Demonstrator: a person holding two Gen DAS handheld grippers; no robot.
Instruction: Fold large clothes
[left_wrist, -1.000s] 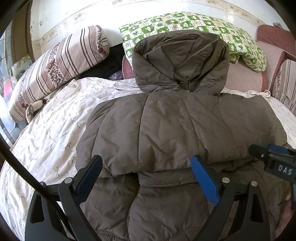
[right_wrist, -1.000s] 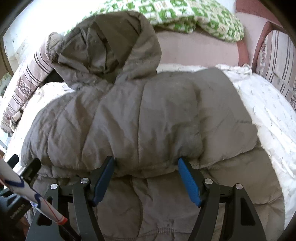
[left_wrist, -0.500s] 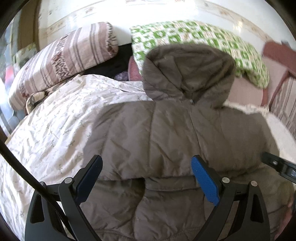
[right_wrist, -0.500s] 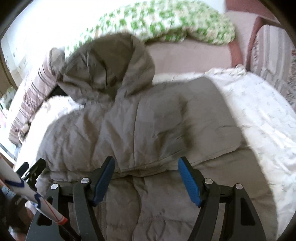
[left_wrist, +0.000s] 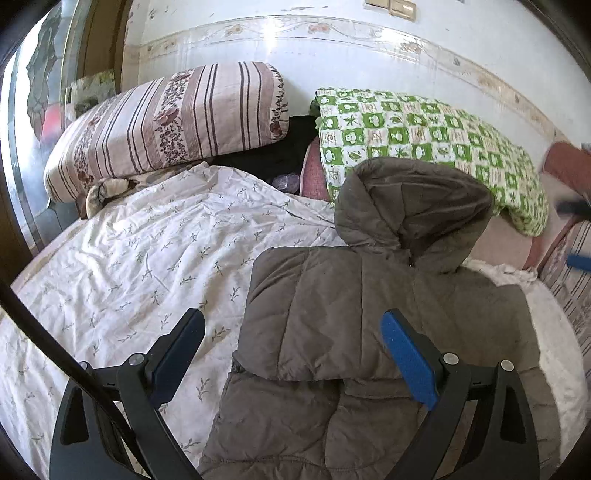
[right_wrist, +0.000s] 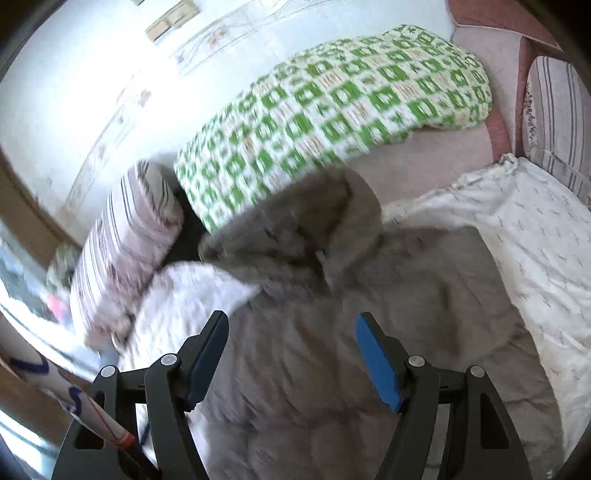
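A grey-brown hooded puffer jacket (left_wrist: 369, 325) lies on the bed, its sides folded in over the body and its hood (left_wrist: 413, 206) resting against the pillows. My left gripper (left_wrist: 291, 347) hovers open above the jacket's left edge, with nothing between its blue pads. My right gripper (right_wrist: 291, 350) is also open and empty, held well above the jacket (right_wrist: 369, 332), which looks blurred in the right wrist view. A blurred blue pad of the right gripper (left_wrist: 578, 260) shows at the right edge of the left wrist view.
A white floral sheet (left_wrist: 147, 266) covers the bed. A striped pillow (left_wrist: 170, 125) and a green checked pillow (left_wrist: 424, 129) lean on the tiled wall behind. A pink headboard cushion (right_wrist: 491, 48) and another striped pillow (right_wrist: 557, 122) stand at the right.
Both grippers have lifted up and away from the jacket, staying open. The left view has swung left to show more sheet. The right view has rolled and blurred.
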